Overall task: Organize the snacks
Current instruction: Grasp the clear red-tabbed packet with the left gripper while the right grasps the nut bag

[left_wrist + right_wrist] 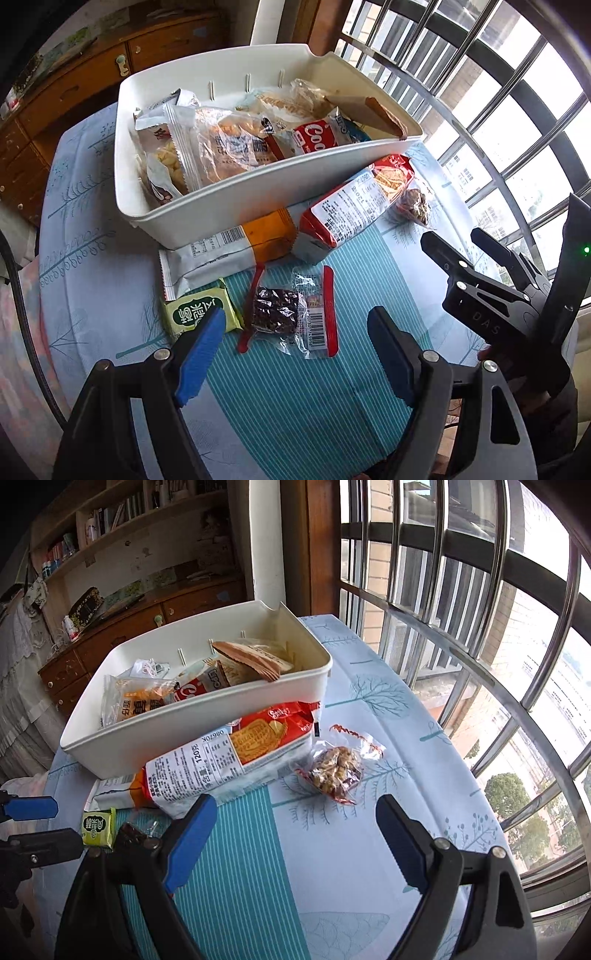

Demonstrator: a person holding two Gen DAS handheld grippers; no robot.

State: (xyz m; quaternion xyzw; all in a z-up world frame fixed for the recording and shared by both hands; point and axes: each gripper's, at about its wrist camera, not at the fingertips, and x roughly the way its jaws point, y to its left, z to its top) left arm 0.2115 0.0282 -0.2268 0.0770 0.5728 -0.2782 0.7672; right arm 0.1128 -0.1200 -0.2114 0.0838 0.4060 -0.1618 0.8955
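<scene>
Where crinkly packets (343, 218) lie, smooth white bin (236, 206), striped cloth (295, 387)

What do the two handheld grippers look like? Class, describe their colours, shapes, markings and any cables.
The left gripper and the right gripper each have a black angular frame with silver bolts and two blue ribbed fingertip pads. The right gripper's body carries the letters DAS and a green light. A black cable runs beside the left one.

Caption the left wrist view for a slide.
Open left hand-held gripper hovers above a dark snack packet on the tablecloth, near a white bin holding snacks.
</scene>
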